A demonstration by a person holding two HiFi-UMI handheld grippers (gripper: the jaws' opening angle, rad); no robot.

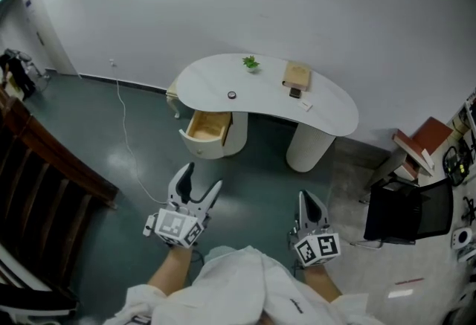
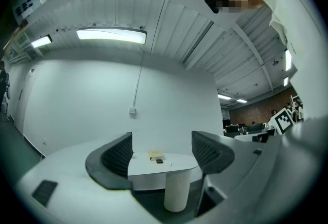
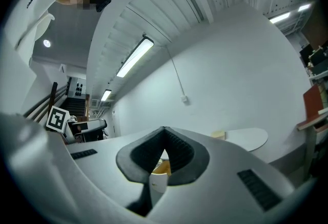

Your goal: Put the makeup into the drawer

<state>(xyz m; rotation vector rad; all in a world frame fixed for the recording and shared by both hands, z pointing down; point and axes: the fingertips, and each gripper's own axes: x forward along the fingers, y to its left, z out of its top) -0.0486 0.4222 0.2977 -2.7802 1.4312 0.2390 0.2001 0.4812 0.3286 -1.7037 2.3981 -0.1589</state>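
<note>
Head view: makeup [image 1: 232, 95] (distant) beyond left claw [image 1: 202, 176].

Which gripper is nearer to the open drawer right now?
Left. The left gripper hangs short of the open drawer, nearly in line with it; the right gripper is off to the drawer's right and farther back.

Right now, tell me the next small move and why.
Probably walk closer to the white table. Both claws hang well short of it: the left claw is open and empty, the right claw shut on nothing. The drawer is already open, so reaching the small round item on top comes first.
</note>
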